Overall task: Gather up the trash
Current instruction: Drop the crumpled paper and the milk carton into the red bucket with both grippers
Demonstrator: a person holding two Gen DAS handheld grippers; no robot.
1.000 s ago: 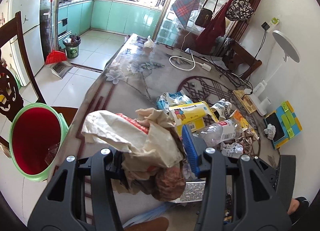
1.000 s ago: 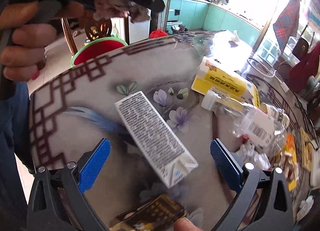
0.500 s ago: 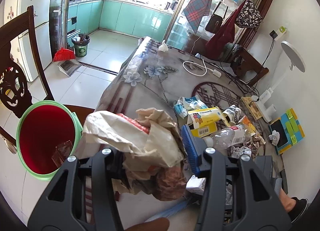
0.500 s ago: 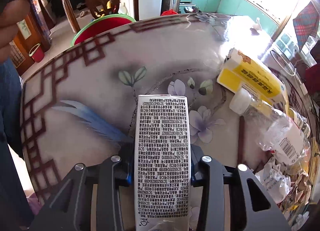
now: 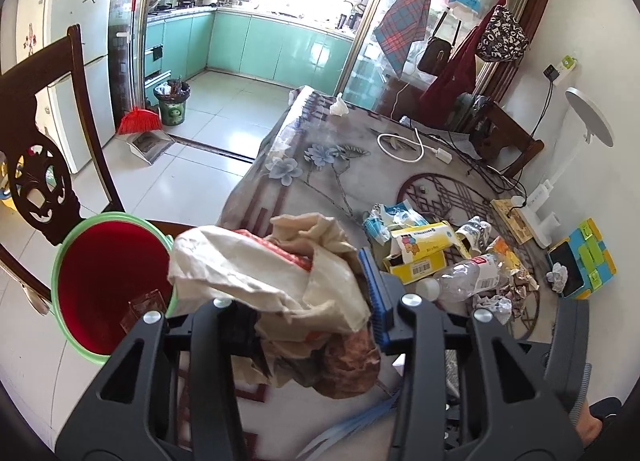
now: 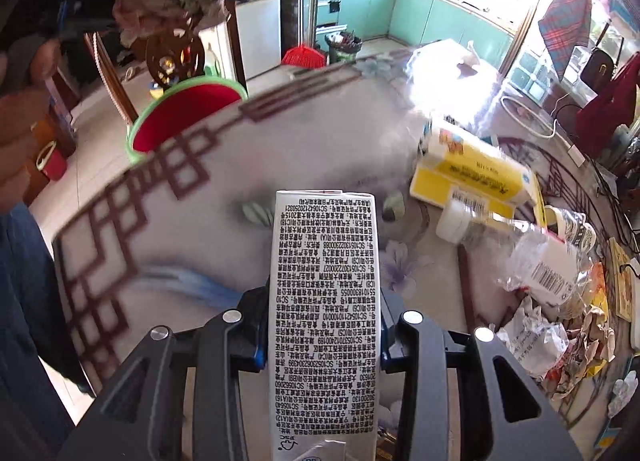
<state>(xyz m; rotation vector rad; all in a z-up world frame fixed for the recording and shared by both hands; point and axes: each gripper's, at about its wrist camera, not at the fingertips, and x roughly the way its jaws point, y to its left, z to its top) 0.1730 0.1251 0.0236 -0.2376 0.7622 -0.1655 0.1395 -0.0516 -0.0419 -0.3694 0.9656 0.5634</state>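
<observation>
The right gripper (image 6: 320, 325) is squeezed tight on a white carton (image 6: 322, 301), which sticks out straight ahead between the two blue pads. The carton is tall and thin and covered in tiny black print. Its near end runs off the bottom of the picture.

The left gripper (image 5: 308, 301) has a big wad of crumpled paper (image 5: 268, 273) between its jaws, and the jaws are closing on it. The wad is tan and white with a strip of red (a brownish lump hangs under it). It hides the left pad, so I cannot quite see how that side presses.

Just past the wad, down off the table (image 5: 320, 181) edge, stands a green bin (image 5: 108, 285) with a red inside. Something clear, maybe a wrapper, lies in it.

Farther along the table sits more trash: a yellow box (image 6: 472, 173), a squashed clear bottle (image 6: 532, 257) and scraps of paper (image 6: 552, 345).
</observation>
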